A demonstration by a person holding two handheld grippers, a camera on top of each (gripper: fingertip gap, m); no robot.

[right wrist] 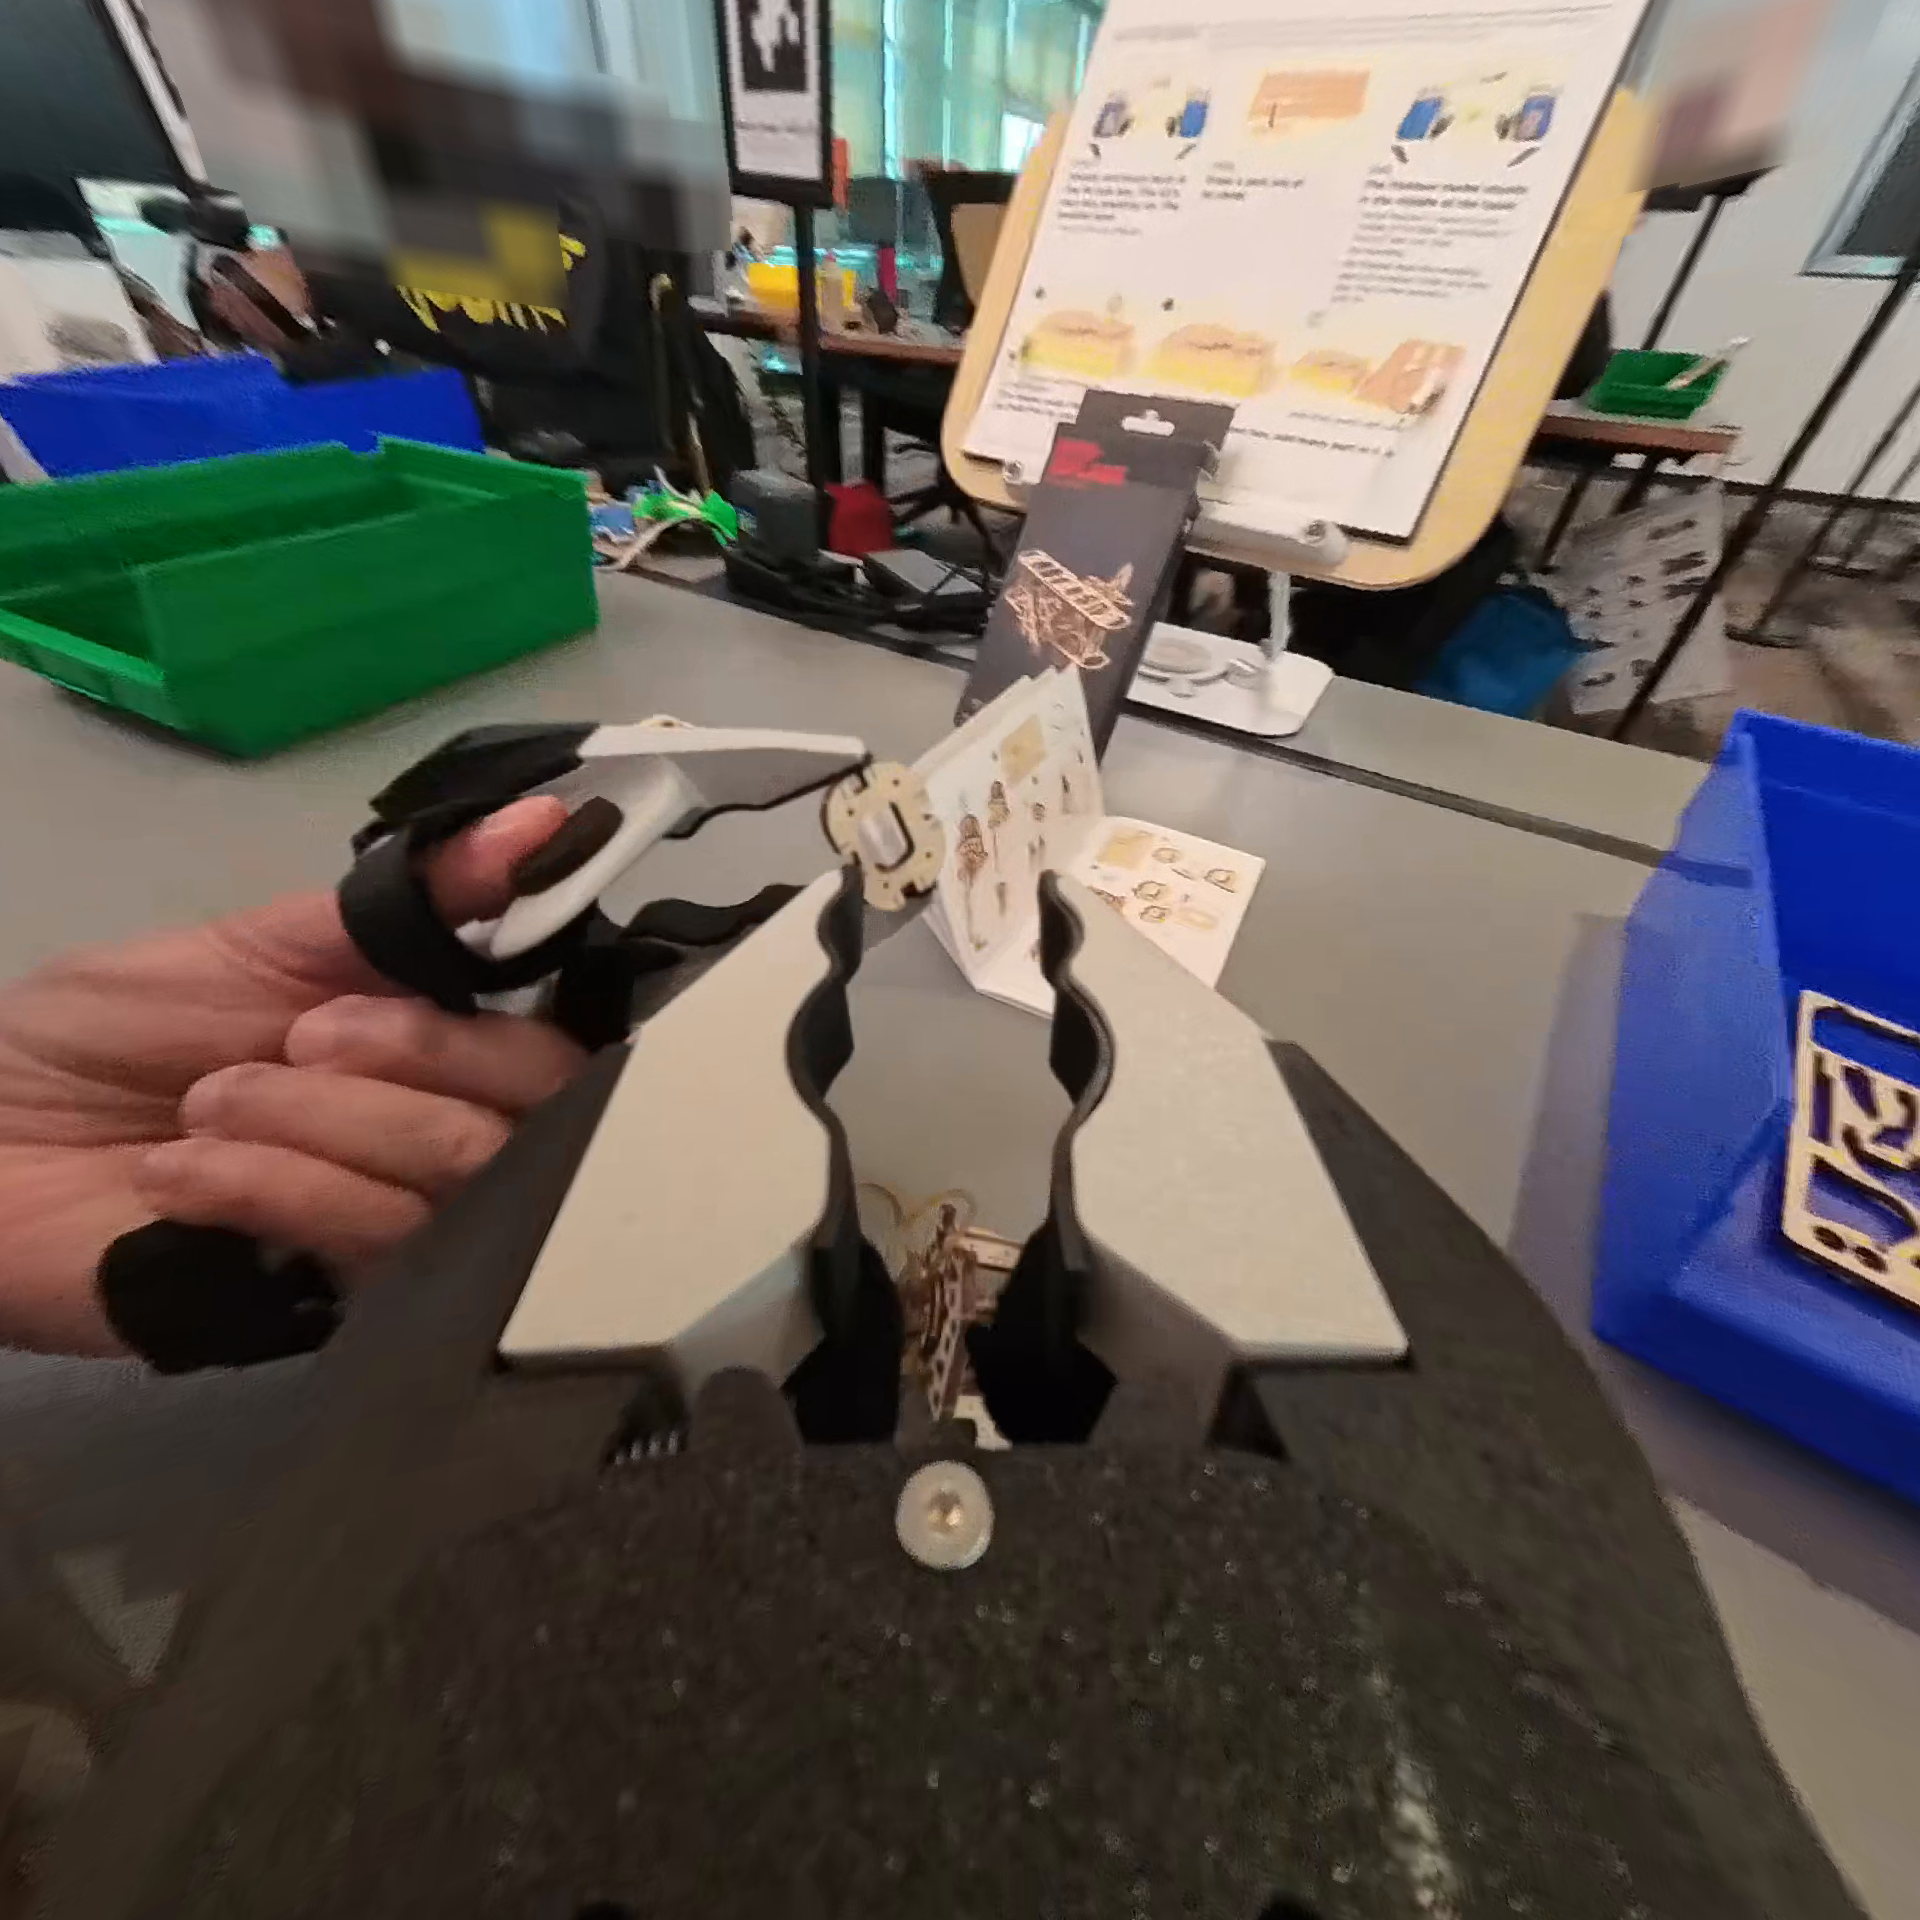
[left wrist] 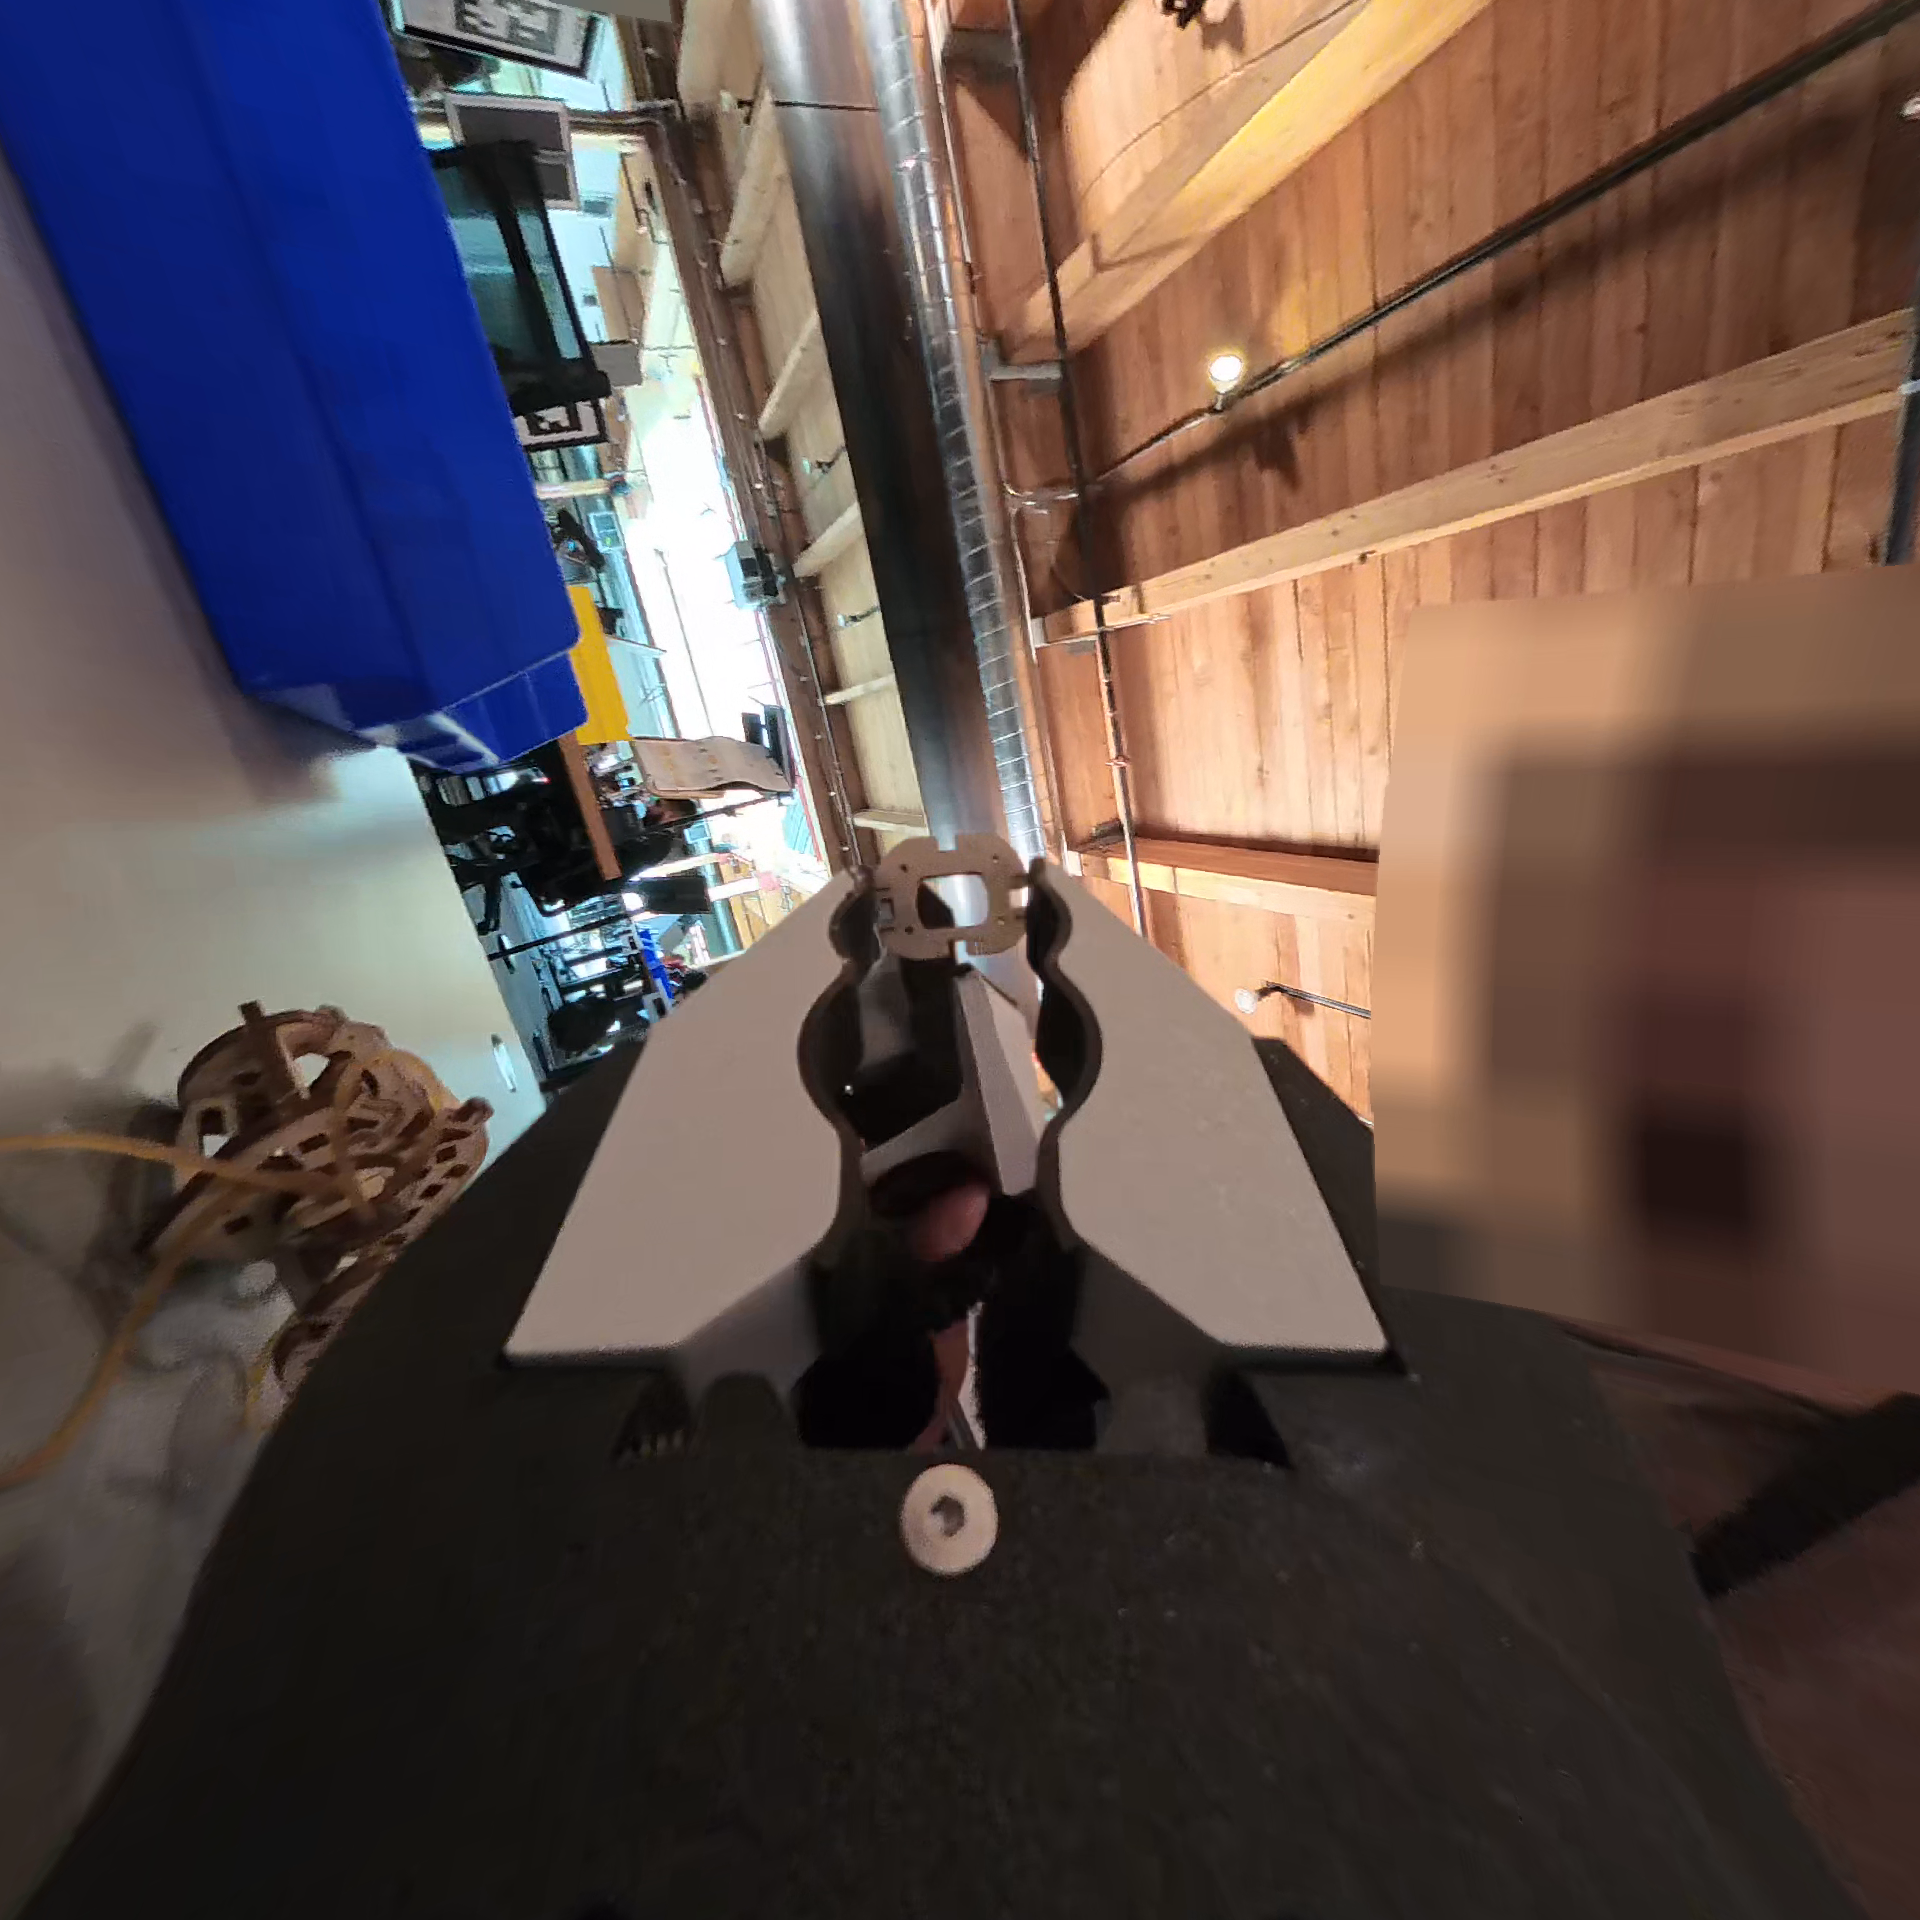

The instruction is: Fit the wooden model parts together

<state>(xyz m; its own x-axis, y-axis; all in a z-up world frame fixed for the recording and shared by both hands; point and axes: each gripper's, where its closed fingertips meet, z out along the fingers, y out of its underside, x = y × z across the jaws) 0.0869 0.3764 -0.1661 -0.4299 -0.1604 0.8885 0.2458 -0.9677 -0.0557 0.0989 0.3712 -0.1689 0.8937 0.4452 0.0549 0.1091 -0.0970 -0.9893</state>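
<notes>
My left gripper [left wrist: 948,883] is rolled on its side, pointing up at the ceiling, and is shut on a small round wooden part [left wrist: 899,883] with a hole in its middle, pinched at the fingertips. In the right wrist view a hand [right wrist: 260,1091] holds this left gripper [right wrist: 868,831] with the round part [right wrist: 883,788] just ahead of my right gripper's left fingertip. My right gripper [right wrist: 945,894] is open with nothing between its tips. The part-built wooden model [right wrist: 945,1288] shows low between its finger bases. In the left wrist view the model [left wrist: 322,1122] sits on the table with a yellow band [left wrist: 94,1148].
On the grey table [right wrist: 1403,935] stand a green bin [right wrist: 312,623] at far left and a blue bin [right wrist: 1704,1091] at right holding a wooden sheet [right wrist: 1860,1143]. An open booklet [right wrist: 1039,831], a black packet [right wrist: 1081,582] and an instruction board [right wrist: 1299,260] stand ahead. My two grippers' fingertips are within a few centimetres of each other.
</notes>
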